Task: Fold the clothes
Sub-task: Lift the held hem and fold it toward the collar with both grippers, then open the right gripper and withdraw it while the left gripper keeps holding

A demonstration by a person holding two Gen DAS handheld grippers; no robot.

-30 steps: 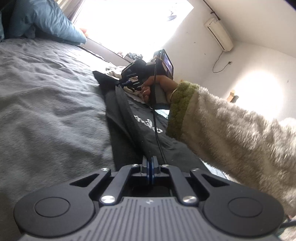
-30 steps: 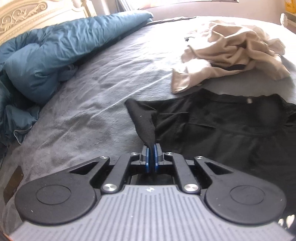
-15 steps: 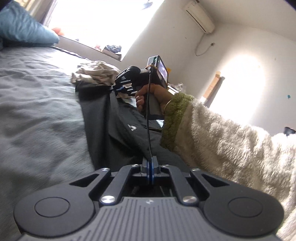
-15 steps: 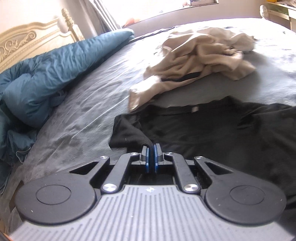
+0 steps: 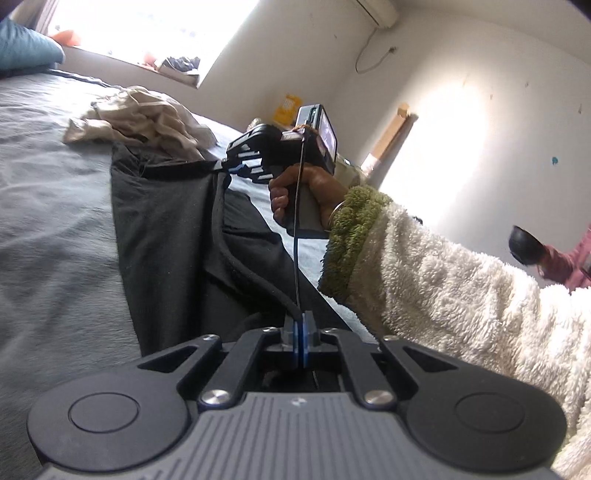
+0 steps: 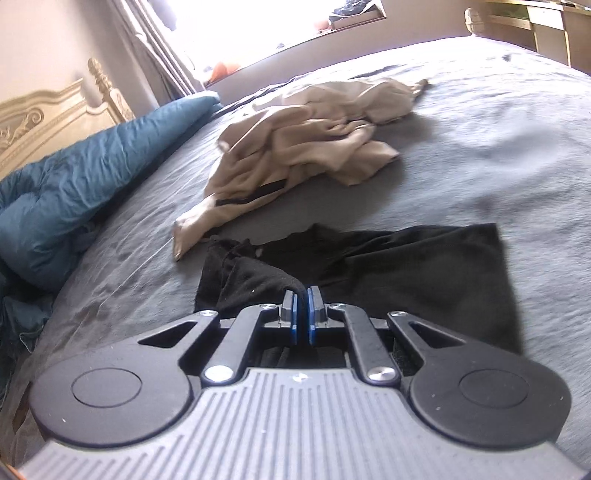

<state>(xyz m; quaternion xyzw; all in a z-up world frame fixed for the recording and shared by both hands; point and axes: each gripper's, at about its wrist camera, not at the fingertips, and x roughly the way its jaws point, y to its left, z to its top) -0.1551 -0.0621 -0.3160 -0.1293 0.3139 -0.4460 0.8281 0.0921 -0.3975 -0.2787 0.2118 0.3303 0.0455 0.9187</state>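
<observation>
Two grippers were at work, one in each hand. The left gripper (image 5: 299, 325) was clenched on a dark hem of the one black garment (image 5: 166, 229), its blue pads pressed together with the cloth edge running up from between them. The right gripper (image 6: 302, 295) was likewise clamped on a bunched corner of the same black garment (image 6: 406, 266), the fabric pinched between its pads. In the left wrist view the right gripper (image 5: 225, 168) appeared ahead, held by a hand (image 5: 306, 195) in a fluffy cream sleeve (image 5: 443, 280) with a green cuff.

The black garment lay stretched over the grey bedspread (image 6: 498, 147), partly lifted at both gripped ends. Just beyond it, touching its far edge in the left wrist view, sat one crumpled beige garment (image 6: 306, 147). One blue duvet (image 6: 74, 192) was heaped along the left side of the bed, near a carved cream headboard (image 6: 44, 118).

The room had white walls, one bright window (image 6: 266, 26) behind the bed and one air conditioner (image 5: 376, 11) high on the wall.
</observation>
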